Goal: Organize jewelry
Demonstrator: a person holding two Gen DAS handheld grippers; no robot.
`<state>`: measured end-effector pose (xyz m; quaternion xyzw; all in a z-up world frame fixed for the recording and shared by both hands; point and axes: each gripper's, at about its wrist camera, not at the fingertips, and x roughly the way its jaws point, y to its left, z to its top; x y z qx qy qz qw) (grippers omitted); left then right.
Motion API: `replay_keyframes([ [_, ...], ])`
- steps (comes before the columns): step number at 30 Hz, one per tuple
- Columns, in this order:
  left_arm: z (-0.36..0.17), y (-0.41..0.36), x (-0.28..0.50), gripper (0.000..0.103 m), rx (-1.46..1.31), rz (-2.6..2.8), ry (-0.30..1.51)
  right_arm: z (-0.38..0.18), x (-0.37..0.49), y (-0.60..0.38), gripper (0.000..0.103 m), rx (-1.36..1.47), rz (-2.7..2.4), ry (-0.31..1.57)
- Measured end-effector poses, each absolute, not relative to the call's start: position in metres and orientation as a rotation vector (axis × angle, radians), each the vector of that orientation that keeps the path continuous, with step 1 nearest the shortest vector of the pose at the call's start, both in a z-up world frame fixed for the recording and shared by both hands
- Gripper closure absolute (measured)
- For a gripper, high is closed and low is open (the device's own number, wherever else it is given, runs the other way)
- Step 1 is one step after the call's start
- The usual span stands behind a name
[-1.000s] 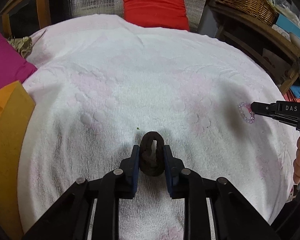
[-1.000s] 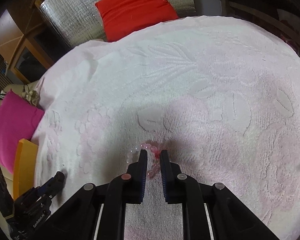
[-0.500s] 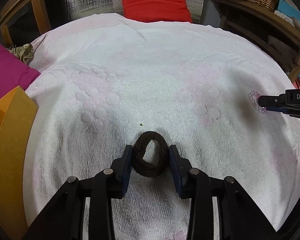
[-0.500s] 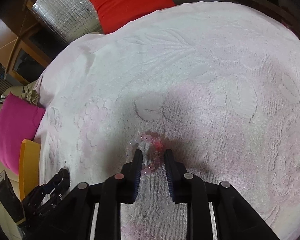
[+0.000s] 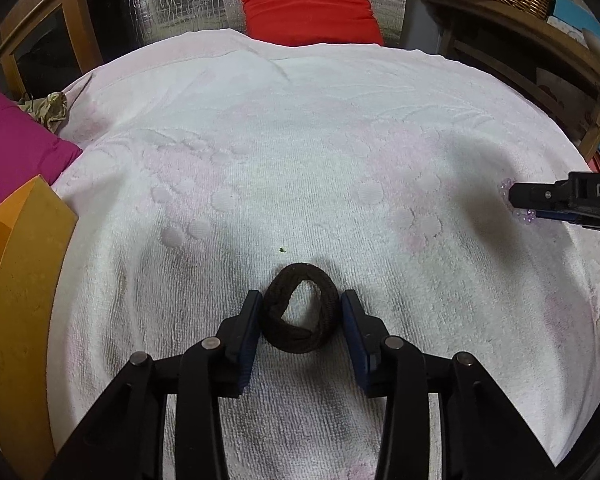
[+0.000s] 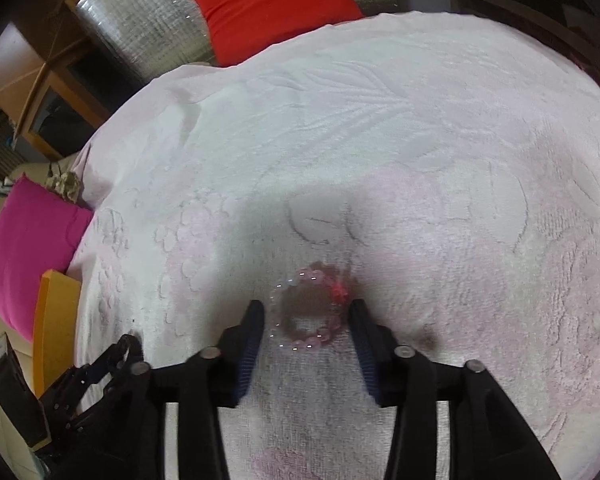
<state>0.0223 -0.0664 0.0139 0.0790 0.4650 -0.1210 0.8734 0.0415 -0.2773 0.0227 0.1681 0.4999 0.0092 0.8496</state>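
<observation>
On a white embossed towel point(image 5: 300, 128): two rings of jewelry, each between spread fingers.

Left of the left gripper point(image 5: 300, 312), an orange box edge point(image 5: 20, 280) and a magenta cushion point(image 5: 16, 136). Between its wide-parted fingers, a dark brown twisted band point(image 5: 298, 314) flat on the cloth, touching the left pad, just clear of the right. Straight ahead and far off, a red cushion point(image 5: 306, 4). Further right, the right gripper point(image 6: 306, 320), fingers spread wide around a pink beaded bracelet point(image 6: 310, 308), lying loose between the pads, touching neither, one red bead nearest the right finger.
</observation>
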Motion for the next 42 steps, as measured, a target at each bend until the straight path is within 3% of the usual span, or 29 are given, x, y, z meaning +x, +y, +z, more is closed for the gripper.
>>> replay_keyframes([
  [10,0.013,-0.066,0.022,0.061,0.167,-0.252,0.969,0.02,0.04,-0.237,0.053,0.055,-0.077,1.008],
  [19,0.013,-0.068,0.02,0.058,0.183,-0.236,0.96,0.02,0.039,-0.237,0.057,0.011,-0.08,0.984],
  [23,0.016,-0.063,0.025,0.056,0.164,-0.272,0.998,0.021,0.037,-0.24,0.064,0.033,-0.07,0.982],
  [31,0.022,-0.043,0.021,0.053,0.132,-0.372,0.998,0.022,0.036,-0.249,0.068,0.067,-0.041,0.992],
  [36,0.024,-0.031,0.018,0.054,0.084,-0.398,0.99,0.025,0.036,-0.261,0.079,0.123,-0.029,0.998],
  [42,0.025,-0.039,0.015,0.081,0.096,-0.436,0.971,0.027,0.033,-0.282,0.085,0.241,0.006,0.996],
])
